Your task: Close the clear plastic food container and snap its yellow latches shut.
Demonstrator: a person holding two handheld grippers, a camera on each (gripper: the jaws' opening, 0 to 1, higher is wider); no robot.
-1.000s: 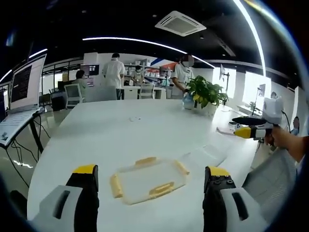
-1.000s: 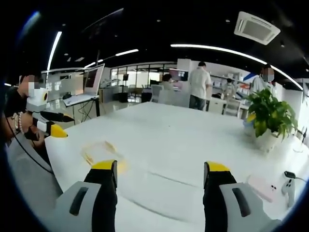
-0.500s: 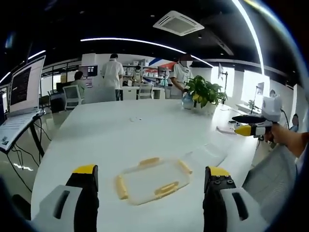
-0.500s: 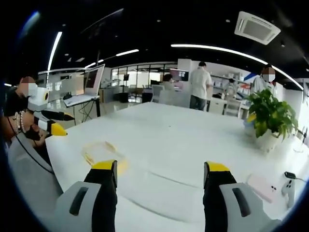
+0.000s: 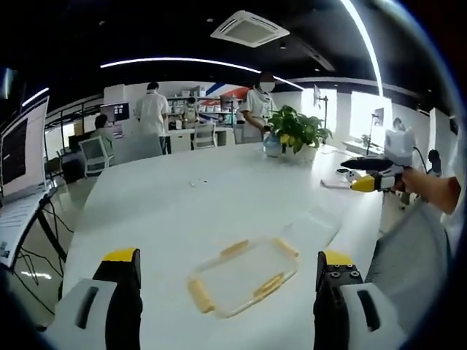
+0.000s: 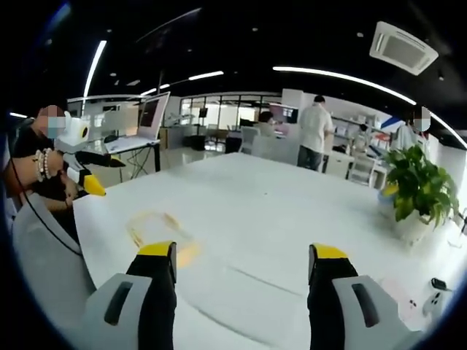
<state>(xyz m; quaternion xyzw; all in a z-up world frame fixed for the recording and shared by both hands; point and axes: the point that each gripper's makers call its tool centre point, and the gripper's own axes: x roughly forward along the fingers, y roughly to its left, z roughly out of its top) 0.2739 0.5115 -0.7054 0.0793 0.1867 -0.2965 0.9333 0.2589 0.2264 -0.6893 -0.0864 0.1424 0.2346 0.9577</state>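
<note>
Both grippers spread above a white table, the container lying flat between them.

In the left gripper view the left gripper [image 5: 228,277] hangs with jaws wide apart and holding nothing; the clear container [image 5: 244,275] with yellow latches [image 5: 201,295] lies on the table [image 5: 182,211] just beyond the jaw tips, touched by neither. A clear sheet-like piece [image 5: 310,227] lies just right of it; what it is cannot be told. Far right, a hand holds the right gripper [image 5: 355,175] above the table edge. A plant [image 5: 295,131] stands at the far end, with people [image 5: 153,113] beyond. In the right gripper view the right gripper [image 6: 241,266] is likewise spread and empty, the container at near left beside its left jaw, and the left gripper at far left over the table edge.
</note>
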